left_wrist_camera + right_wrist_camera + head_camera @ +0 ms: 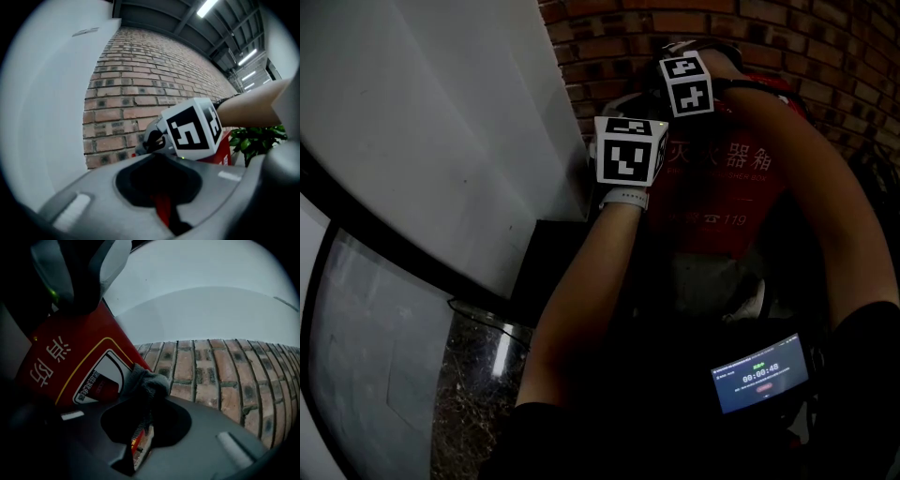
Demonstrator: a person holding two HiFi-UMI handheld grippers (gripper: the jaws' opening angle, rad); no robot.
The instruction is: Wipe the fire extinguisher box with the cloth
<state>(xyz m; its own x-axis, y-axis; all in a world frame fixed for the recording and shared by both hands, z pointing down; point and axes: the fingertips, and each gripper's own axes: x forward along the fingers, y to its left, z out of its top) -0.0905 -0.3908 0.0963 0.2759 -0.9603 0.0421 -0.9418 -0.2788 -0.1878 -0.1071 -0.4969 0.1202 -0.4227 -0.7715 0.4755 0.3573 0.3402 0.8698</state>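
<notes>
Hemmed in on the far side by a brick wall (787, 37), rough, with dark mortar lines. On the left, a smooth pale wall panel (431, 112), then a curved glass pane (375, 356) in a black frame. Underfoot, a dark speckled stone floor (478, 394). Near right, a small lit screen (759, 373) showing a timer. In the left gripper view, green leaves of a plant (255, 140) at the right, and strip lights (206, 7) on a grey ceiling.

Far centre, right against the brick: the red fire extinguisher box (722, 202), glossy and flat-faced, with white characters across it. Partly blocked in the head view by both forearms (581, 281) and the two black-and-white marker cubes (628, 150).

In the right hand-held gripper (143, 420), clamped between the jaws: a grey cloth (147, 380), soft and fuzzy, bunched into a knot just past them. Lies at the red face beside a shield-shaped, white-bordered label (93, 378) inside a thin yellow outline.

On the left hand-held gripper (161, 199), jaws drawn together to a thin slit, nothing pinched, red of the box showing through. Sits just left of the right one and nearer, by the box's left corner. A white band (625, 198) around the left wrist.
</notes>
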